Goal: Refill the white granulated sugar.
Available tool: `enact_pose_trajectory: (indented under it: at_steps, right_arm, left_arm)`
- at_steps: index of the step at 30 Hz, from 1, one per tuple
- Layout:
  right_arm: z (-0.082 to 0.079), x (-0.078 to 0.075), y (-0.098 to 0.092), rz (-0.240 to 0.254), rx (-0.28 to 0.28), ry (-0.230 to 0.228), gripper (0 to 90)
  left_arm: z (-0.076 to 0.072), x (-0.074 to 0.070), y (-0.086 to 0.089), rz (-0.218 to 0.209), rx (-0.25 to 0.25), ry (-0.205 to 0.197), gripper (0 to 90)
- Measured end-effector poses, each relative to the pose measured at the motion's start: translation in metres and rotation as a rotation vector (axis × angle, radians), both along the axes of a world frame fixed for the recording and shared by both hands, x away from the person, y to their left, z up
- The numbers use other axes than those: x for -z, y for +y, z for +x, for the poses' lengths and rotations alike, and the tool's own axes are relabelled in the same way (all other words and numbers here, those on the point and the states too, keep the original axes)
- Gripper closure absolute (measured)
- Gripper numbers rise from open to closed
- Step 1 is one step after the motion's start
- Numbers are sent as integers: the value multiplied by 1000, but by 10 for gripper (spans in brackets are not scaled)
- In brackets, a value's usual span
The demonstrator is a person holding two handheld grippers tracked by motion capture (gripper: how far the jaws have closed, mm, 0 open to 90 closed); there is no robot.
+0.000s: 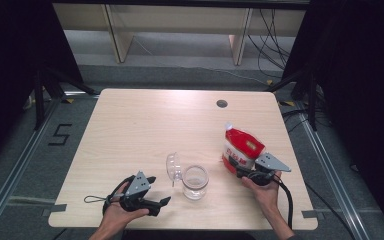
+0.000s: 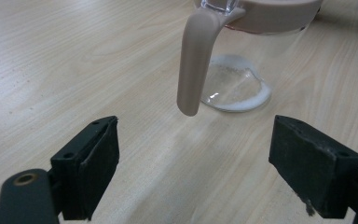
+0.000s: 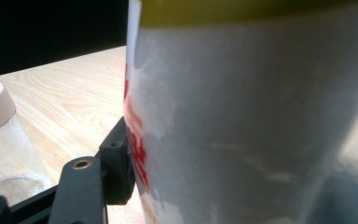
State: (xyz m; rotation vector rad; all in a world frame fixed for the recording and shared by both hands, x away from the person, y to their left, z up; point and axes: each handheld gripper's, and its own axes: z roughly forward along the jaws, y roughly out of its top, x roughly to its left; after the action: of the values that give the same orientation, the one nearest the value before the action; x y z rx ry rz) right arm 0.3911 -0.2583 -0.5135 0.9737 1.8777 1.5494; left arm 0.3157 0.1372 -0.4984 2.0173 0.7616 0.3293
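1. Red-and-white pouch (image 1: 242,149) stands upright on the table (image 1: 145,125), clasped by the right tongs (image 1: 236,170) (its spout up), just right of the glass jar (image 1: 195,182).
2. Left tongs (image 1: 156,192) gape empty, left of the jar.

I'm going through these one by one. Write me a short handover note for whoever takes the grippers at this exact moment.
Left gripper: open, holding nothing, low at the table's near edge, jaws pointed at the glass jar.
Right gripper: shut on the lower part of the red and white pouch, which stands roughly upright to the right of the jar, spout on top.
Jar: upright near the front centre, its hinged lid swung open to the left. A thin layer of white grains covers the bottom.
Done: lid open, pouch gripped.
Left, probably: tip the pouch over the jar, pour, set it down, close the lid.
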Motion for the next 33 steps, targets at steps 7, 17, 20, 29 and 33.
enact_pose_trajectory:
  at_steps: [7,17,20,29,33]
  right_arm:
    - [2,2,-1,-3,-17,6,362]
    - [4,2,-1,1,-28,-21,393]
    - [0,2,1,9,-13,15,403]
    - [-2,-1,-3,-38,-69,-15,421]
    - [-4,-2,-1,-37,-70,-31,425]
  left_arm:
    - [0,0,0,0,2,-4,156]
    - [-1,0,-1,-13,-2,-9,156]
    - [1,0,0,-10,14,-20,156]
    - [-1,0,0,-27,-11,-10,156]
    - [-1,-1,1,-21,-12,-8,156]
